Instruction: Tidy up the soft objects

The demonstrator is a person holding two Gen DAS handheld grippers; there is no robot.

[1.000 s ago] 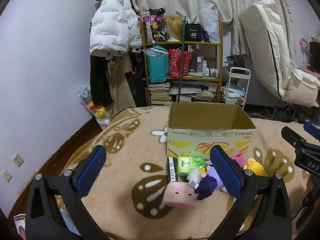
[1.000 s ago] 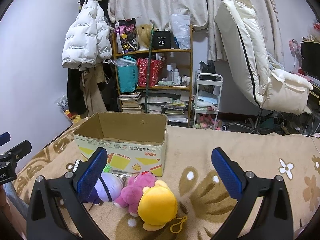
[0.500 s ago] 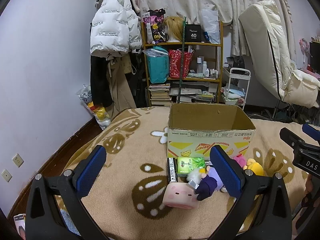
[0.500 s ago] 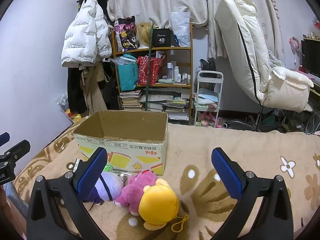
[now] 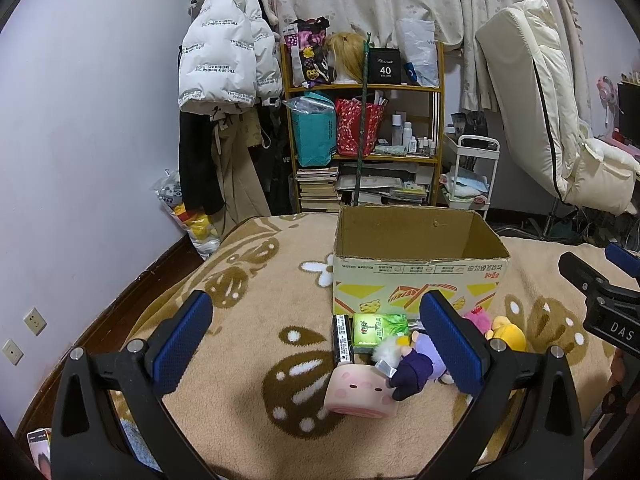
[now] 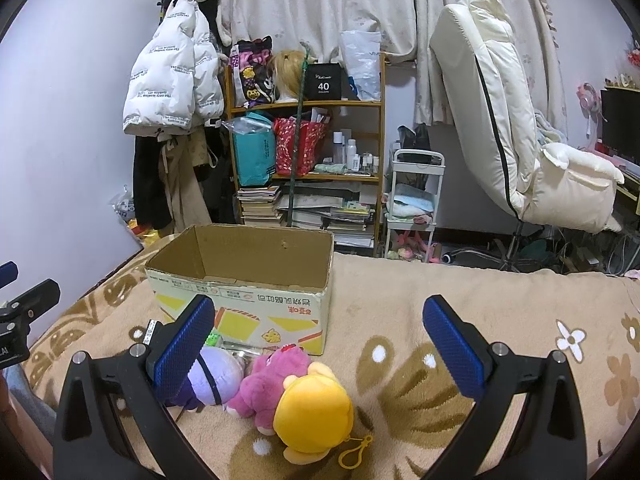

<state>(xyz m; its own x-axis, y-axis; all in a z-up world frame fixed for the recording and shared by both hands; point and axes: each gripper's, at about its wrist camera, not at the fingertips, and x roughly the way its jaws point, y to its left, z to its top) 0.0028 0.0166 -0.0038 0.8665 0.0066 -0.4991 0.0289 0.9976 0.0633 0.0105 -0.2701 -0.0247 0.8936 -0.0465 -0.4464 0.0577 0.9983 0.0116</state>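
Little moved since earlier frame; we see left gripper (image 5: pixel 318 344) and right gripper (image 6: pixel 320 346) both spread wide, empty (plush toys (image 6: pixel 280 380) before cardboard box (image 6: pixel 244 280)).

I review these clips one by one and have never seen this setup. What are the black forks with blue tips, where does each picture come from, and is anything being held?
No robot here: a person holds a two-finger gripper in each hand, each with its own fisheye camera looking along the blue-padded fingers. One picture is from the left gripper, the other from the right gripper. Both are open and hold nothing. On the patterned blanket stands an open cardboard box. In front of it lie a pink pig cushion, a purple doll, a pink plush, a yellow plush and a green packet.
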